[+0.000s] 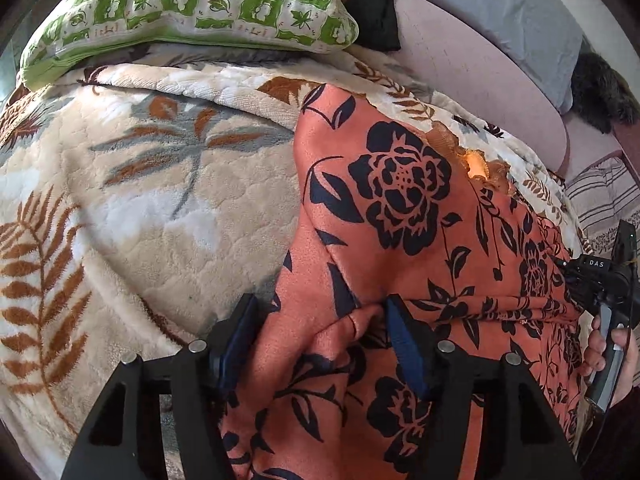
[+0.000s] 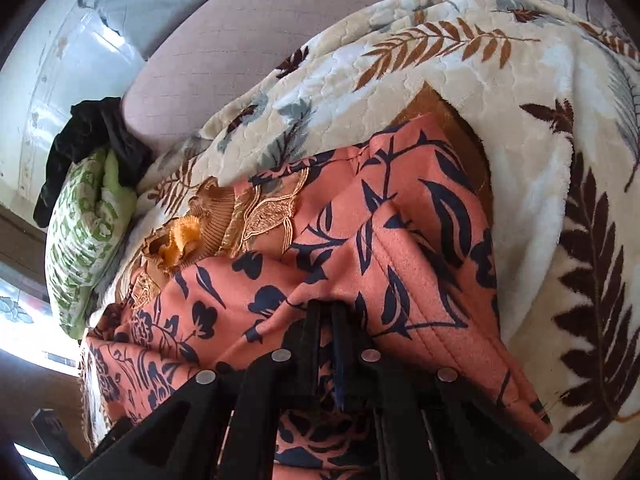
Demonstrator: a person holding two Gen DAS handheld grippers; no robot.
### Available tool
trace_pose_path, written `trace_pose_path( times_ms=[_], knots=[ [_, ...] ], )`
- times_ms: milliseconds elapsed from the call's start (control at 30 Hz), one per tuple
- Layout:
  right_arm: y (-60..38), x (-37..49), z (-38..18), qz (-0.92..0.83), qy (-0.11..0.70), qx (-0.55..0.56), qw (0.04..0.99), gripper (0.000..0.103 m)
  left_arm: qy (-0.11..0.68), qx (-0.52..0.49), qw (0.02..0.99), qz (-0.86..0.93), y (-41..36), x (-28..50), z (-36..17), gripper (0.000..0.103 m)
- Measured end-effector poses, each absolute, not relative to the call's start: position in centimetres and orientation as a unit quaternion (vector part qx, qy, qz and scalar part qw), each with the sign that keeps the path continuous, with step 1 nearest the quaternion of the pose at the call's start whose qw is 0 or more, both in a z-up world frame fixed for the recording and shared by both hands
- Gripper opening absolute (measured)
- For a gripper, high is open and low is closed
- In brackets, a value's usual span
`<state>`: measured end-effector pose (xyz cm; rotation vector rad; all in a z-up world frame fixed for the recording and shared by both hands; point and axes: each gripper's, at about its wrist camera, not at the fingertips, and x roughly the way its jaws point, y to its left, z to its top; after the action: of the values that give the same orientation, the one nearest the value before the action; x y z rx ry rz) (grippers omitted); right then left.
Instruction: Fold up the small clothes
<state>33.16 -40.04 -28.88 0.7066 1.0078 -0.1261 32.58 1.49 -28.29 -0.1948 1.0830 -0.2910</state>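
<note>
An orange garment (image 1: 400,216) printed with dark flowers is lying bunched on a leaf-patterned blanket (image 1: 140,184), its lace collar (image 2: 240,212) at the far side. The left gripper (image 1: 320,320) is reaching low over the near edge, fingers spread wide, with a raised fold of the cloth sitting between them. The right gripper (image 2: 326,312) is pointing into the cloth, its fingers pressed together, pinching a fold. A green checked pillow (image 1: 192,8) is lying at the blanket's far end.
</note>
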Motion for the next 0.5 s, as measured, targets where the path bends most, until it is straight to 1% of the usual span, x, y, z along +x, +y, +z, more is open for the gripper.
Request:
trace_pose_path(
  times_ms=[100, 167, 333, 433, 500],
  knots=[
    [-39.7, 31.5, -26.8, -0.05, 0.458, 0.319, 0.828, 0.011, 0.512, -0.107, 0.84, -0.144, 2.1, 32.3, -27.6, 0.066],
    [-39.0, 29.1, -25.3, -0.033, 0.446, 0.312, 0.838, 0.011, 0.507, -0.116, 0.841, -0.148, 2.4, 31.9, -26.8, 0.066],
    [-37.6, 20.8, -23.7, -0.005, 0.447, 0.295, 0.844, 0.011, 0.496, -0.1, 0.846, -0.167, 3.6, 29.7, -25.0, 0.066],
    [-37.5, 15.2, -23.3, 0.013, 0.454, 0.309, 0.836, 0.012, 0.491, -0.083, 0.849, -0.175, 5.2, 26.3, -24.1, 0.066],
    [-37.5, 11.7, -22.8, 0.02, 0.458, 0.308, 0.834, 0.028, 0.485, -0.08, 0.852, -0.181, 6.7, 23.2, -23.8, 0.07]
  ],
)
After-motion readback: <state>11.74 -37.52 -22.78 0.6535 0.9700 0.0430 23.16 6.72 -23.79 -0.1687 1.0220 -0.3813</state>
